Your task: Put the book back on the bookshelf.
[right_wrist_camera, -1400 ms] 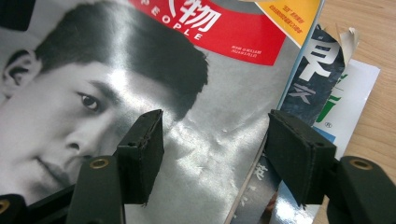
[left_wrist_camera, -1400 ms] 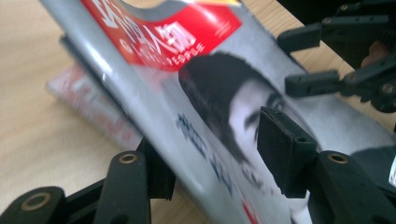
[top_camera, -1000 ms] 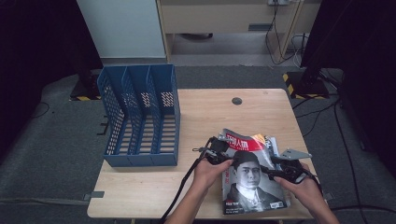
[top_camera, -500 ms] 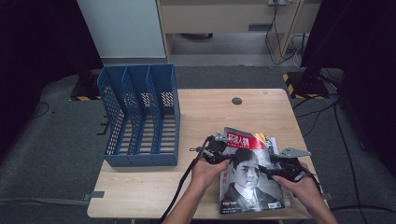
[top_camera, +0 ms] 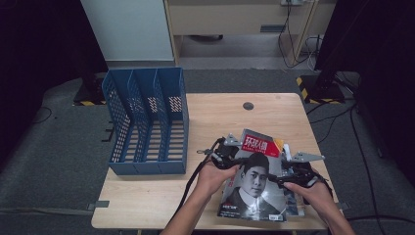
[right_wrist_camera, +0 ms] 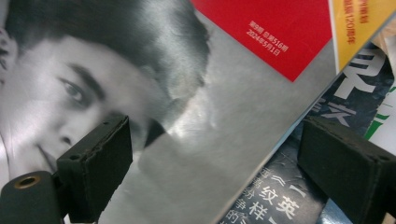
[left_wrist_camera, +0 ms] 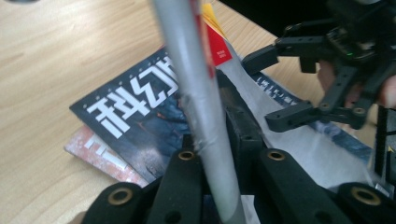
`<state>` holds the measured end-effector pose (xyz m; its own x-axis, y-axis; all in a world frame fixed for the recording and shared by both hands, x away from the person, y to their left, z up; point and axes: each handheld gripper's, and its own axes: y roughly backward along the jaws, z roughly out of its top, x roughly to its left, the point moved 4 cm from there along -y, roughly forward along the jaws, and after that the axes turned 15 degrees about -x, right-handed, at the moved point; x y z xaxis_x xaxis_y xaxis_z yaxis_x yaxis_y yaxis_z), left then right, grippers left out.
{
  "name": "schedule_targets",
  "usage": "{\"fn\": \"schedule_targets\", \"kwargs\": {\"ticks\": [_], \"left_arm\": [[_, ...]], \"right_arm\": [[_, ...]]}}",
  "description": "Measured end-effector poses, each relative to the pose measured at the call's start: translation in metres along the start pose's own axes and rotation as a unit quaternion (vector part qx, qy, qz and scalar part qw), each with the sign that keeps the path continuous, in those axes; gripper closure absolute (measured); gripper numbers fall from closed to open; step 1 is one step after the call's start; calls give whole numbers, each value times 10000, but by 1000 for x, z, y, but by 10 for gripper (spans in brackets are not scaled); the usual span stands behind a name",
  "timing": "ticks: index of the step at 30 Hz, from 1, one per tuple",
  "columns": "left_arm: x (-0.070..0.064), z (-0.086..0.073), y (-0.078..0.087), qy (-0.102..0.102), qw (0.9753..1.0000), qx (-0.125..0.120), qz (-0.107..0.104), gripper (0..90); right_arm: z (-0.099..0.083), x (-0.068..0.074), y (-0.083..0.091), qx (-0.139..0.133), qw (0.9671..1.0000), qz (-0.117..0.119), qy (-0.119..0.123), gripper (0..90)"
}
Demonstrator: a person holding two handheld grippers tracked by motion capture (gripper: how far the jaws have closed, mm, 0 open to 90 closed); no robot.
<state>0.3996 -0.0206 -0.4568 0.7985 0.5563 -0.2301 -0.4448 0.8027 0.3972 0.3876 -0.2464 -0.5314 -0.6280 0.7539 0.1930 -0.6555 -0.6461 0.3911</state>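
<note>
Magazine (top_camera: 254,183) edge pinched in my left tongs (top_camera: 230,157) — my right tongs (top_camera: 284,177) gape wide over its cover, near-right on the bench (top_camera: 215,117).

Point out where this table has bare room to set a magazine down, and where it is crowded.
Bare table lies between the blue file rack and the far right edge, around the small dark disc. A bare strip also runs along the near edge in front of the rack. The near right corner is crowded with the magazine pile and both grippers.

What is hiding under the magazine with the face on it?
Under the face magazine lie more magazines: a dark blue one and a reddish one beneath that. Most of their covers are hidden, so any more below cannot be told.
</note>
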Motion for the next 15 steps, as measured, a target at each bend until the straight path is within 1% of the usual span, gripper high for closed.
{"fn": "schedule_targets", "kwargs": {"ticks": [2, 5, 7, 8, 9, 10, 11, 12, 13, 14, 15], "left_arm": [[-2, 2, 2, -27, 10000, -13, -11, 847], [-7, 7, 6, -233, 9997, 26, -49, 864], [-9, 8, 6, -320, 9994, 82, -61, 864], [-9, 8, 5, -355, 9993, 110, -69, 864], [-9, 8, 5, -355, 9993, 110, -69, 864], [-9, 8, 6, -356, 9993, 112, -67, 864], [-9, 8, 6, -356, 9993, 112, -67, 864], [-6, 9, 7, -315, 9994, 86, -99, 864], [-6, 9, 7, -315, 9994, 86, -99, 864], [-4, 9, 7, -291, 9995, 96, -101, 864], [-2, 9, 8, -325, 9994, 110, -106, 864]], "right_arm": [[0, 0, 0, 7, 10000, 20, 40, 104], [0, -1, -1, -39, 10000, 61, 32, 102], [0, -2, -3, -83, 9999, 144, -23, 108], [2, -4, -5, -141, 9996, 188, -147, 111], [2, -4, -5, -141, 9996, 188, -147, 111], [4, -8, -9, -162, 9992, 278, -235, 123], [4, -8, -9, -162, 9992, 278, -235, 123], [7, -12, -11, -191, 9987, 325, -331, 177], [7, -12, -11, -191, 9987, 325, -331, 177], [7, -13, -10, -209, 9985, 360, -358, 203], [7, -14, -9, -213, 9983, 380, -387, 252]]}}
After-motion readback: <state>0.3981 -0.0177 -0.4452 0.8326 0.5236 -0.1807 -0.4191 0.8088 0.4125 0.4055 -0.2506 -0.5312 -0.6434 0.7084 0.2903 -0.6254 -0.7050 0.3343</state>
